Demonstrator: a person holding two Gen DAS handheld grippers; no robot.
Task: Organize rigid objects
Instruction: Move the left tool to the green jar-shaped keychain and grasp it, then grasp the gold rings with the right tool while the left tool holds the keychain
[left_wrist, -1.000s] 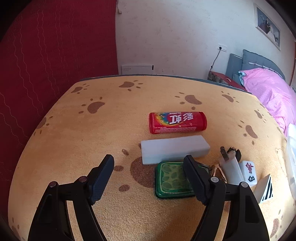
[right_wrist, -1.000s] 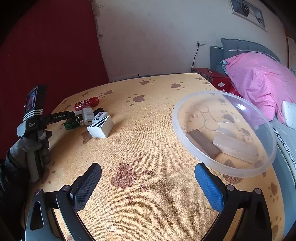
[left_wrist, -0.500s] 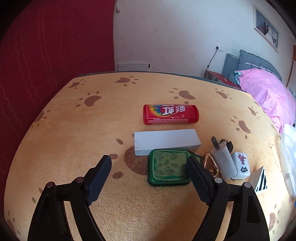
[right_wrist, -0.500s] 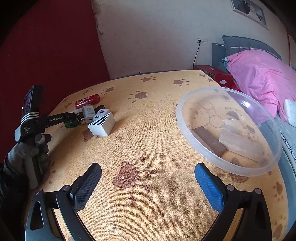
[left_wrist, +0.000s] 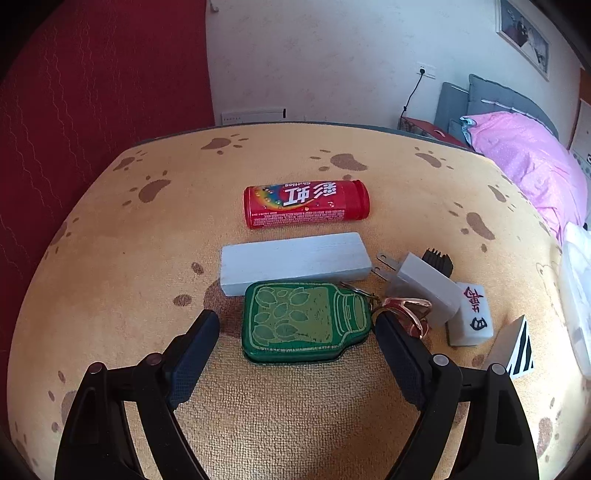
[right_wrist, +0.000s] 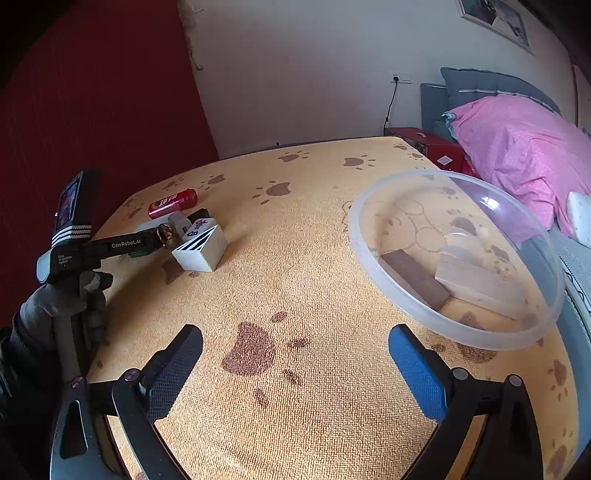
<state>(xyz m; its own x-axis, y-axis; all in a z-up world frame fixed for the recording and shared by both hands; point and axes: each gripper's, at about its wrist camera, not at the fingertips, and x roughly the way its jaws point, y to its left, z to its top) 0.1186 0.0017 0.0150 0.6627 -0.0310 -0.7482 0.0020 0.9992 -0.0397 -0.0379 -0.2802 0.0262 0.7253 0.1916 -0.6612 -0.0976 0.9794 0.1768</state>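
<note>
Skittles tube (left_wrist: 306, 204) lies behind wooden block (left_wrist: 294, 261); jar-shaped pouch (left_wrist: 304, 322) in front; charger plug (left_wrist: 424, 286) to their right.

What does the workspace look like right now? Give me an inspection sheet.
Surface: orange paw-print cloth, flat.
Job's things: red tube, white block, green case with key ring, charger, mahjong tile and striped box lie in a cluster; clear bowl holds a dark block and a light block.
Clutter: nothing seen.
Grippers: left hand-held gripper open, straddling the green case, pads not pressing on it; right hand-held gripper open, empty.
Cables: wall cord from a socket, off the surface.
Surroundings: red curtain, bed with pink bedding.
</note>
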